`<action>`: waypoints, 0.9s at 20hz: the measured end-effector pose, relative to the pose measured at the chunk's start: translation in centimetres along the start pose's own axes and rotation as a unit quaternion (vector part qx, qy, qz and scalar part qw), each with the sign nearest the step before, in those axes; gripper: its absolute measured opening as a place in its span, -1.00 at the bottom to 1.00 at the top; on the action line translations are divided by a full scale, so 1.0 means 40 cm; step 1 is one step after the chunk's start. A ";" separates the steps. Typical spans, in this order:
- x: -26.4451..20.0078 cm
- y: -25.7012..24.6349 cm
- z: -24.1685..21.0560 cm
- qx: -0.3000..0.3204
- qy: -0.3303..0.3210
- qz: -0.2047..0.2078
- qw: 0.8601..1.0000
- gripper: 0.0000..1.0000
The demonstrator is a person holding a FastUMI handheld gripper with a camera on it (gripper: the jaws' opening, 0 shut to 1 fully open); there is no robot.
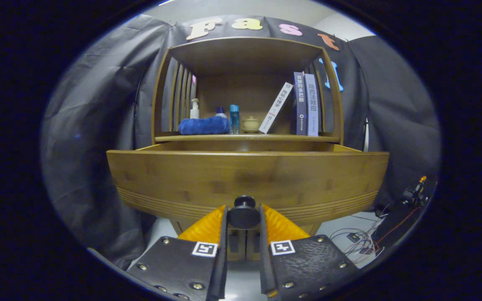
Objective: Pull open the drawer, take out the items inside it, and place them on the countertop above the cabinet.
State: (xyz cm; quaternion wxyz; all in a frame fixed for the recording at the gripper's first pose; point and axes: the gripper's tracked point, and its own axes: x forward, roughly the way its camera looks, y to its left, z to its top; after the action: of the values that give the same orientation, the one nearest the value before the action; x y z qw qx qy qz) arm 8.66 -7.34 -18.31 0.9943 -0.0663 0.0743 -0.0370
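Jaws clamp the knob (244, 212); drawer (247, 179) contents hidden.

Tool (243, 217) level, fingers (223, 225) closed on drawer knob (244, 213)

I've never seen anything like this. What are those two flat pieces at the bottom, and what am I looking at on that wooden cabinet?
The camera rides on a hand-held tool a person carries, looking forward along its tongs. The two flat pieces are the tongs' fingers. Between them sits the dark round knob of a wooden drawer, and both fingers seem closed on it. The drawer stands pulled out toward the camera; its inside is hidden from this angle. Above it, the cabinet's countertop holds a folded blue towel, a white pump bottle, a blue bottle, a small lidded pot, and three books, one leaning.
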 end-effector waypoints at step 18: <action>-0.146 0.001 0.179 -0.005 -0.019 0.002 1.000 -0.16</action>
State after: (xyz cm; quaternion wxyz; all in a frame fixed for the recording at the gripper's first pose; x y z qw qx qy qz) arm 4.00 -5.90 -10.46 0.9953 -0.0714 0.0553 -0.0336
